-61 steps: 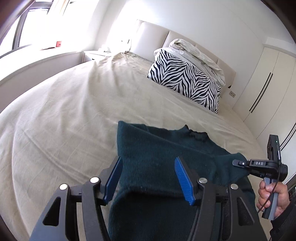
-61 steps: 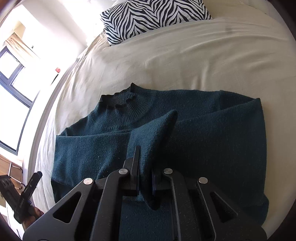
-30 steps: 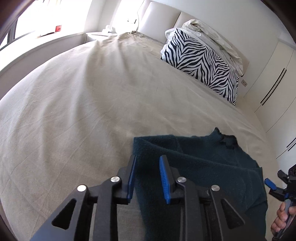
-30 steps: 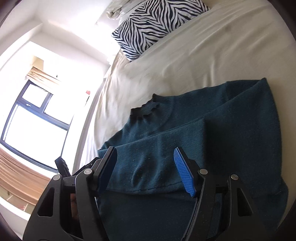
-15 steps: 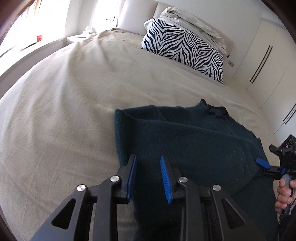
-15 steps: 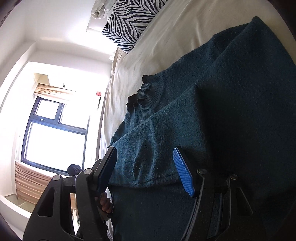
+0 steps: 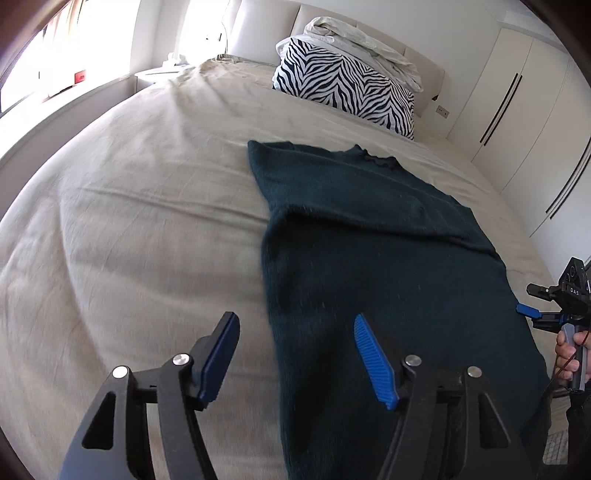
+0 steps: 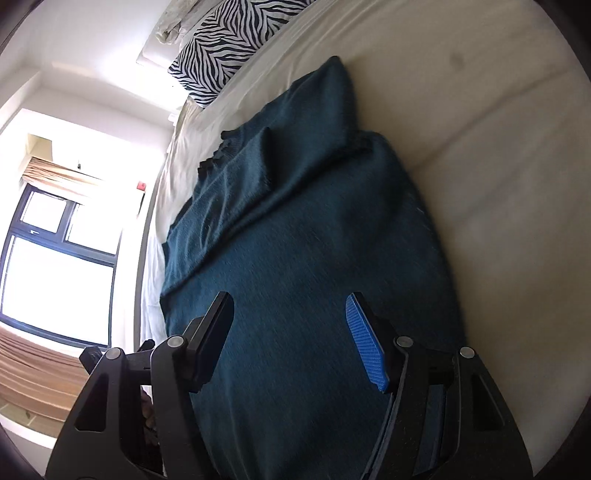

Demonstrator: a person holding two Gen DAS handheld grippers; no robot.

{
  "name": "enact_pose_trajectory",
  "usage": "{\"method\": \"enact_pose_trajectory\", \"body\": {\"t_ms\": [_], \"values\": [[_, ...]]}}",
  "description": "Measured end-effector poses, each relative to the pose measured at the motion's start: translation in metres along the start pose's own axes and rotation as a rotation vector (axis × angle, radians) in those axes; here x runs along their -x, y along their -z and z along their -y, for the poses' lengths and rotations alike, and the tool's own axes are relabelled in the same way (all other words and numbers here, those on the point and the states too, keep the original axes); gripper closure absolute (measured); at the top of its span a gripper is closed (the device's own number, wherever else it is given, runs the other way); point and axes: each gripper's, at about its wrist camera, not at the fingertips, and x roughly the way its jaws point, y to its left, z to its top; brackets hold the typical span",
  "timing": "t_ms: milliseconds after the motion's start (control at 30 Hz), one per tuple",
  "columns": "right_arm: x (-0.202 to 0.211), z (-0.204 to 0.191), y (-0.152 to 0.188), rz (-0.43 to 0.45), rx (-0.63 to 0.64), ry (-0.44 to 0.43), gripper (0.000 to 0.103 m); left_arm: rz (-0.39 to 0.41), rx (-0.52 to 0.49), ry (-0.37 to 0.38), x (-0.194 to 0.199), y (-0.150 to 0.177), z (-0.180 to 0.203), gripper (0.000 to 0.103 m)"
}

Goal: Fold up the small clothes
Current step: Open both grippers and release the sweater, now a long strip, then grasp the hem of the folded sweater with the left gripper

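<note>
A wide bed (image 7: 140,206) covered in a beige, lightly creased sheet fills most of the left wrist view. At about one o'clock a zebra-striped pillow (image 7: 343,88) leans near the padded headboard (image 7: 266,22) — a crumpled white duvet (image 7: 354,40) lies piled on top of it. At two to three o'clock stand white wardrobe doors (image 7: 517,110) with long dark handles. At eleven o'clock a bright sill carries a small red object (image 7: 79,76). In the right wrist view, a dark-framed window (image 8: 55,258) sits at nine o'clock — a wooden-toned blind (image 8: 62,173) hangs above it.
</note>
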Motion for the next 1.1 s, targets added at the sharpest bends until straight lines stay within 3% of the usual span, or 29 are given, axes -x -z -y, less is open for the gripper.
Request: {"method": "enact_pose_trajectory", "body": {"t_ms": [167,333,467,867,1100], "values": [[0.061,0.038,0.073,-0.015,-0.047,0.09,0.041,-0.113,0.031,0.036,0.016,0.06,0.006,0.035],[0.1,0.048,0.124,-0.021,-0.085,0.075,0.041,-0.13,0.118,0.078,0.041,0.088,0.006,0.035],[0.125,0.069,0.152,0.009,-0.173,0.003,0.041,-0.158,0.161,0.097,0.049,0.097,0.004,0.033],[0.09,0.059,0.15,-0.048,-0.184,-0.053,0.041,-0.233,0.31,0.171,0.062,0.127,-0.016,0.033],[0.09,0.06,0.147,-0.07,-0.196,-0.042,0.05,-0.255,0.352,0.206,0.053,0.13,-0.026,0.034]]}}
